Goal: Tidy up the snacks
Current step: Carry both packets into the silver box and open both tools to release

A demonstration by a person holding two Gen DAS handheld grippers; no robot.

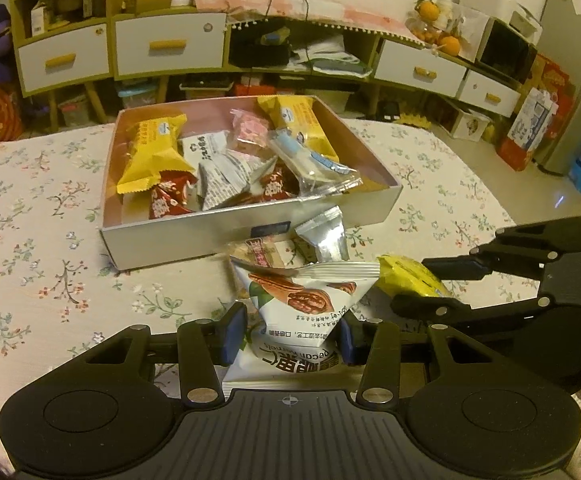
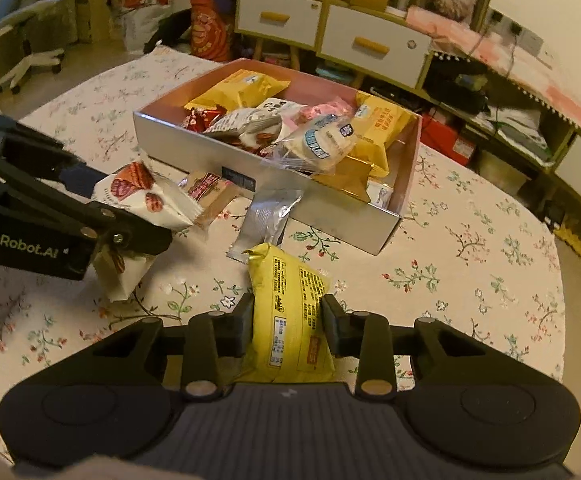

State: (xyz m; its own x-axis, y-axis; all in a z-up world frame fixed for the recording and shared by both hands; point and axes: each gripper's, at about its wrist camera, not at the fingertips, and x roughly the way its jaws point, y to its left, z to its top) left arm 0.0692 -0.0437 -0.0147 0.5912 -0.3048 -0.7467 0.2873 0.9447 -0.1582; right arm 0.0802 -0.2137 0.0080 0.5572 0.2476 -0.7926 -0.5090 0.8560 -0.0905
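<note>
My left gripper (image 1: 290,332) is shut on a white pecan packet (image 1: 302,300), held just above the floral tablecloth in front of the box. In the right wrist view the same left gripper (image 2: 130,208) pinches that pecan packet (image 2: 142,196) at the left. My right gripper (image 2: 286,320) is shut on a yellow snack packet (image 2: 286,292), both pads against its sides. From the left wrist view the right gripper (image 1: 430,286) and the yellow packet (image 1: 406,280) sit at the right. The open white box (image 1: 250,236) holds several packets, yellow, red, white and pink.
A silver packet (image 2: 266,216) and a small beige packet (image 2: 206,192) lie on the cloth against the box wall (image 2: 330,208). Yellow-and-white drawer cabinets (image 1: 170,46) line the room behind the table. Bare tablecloth (image 2: 470,280) spreads to the right of the box.
</note>
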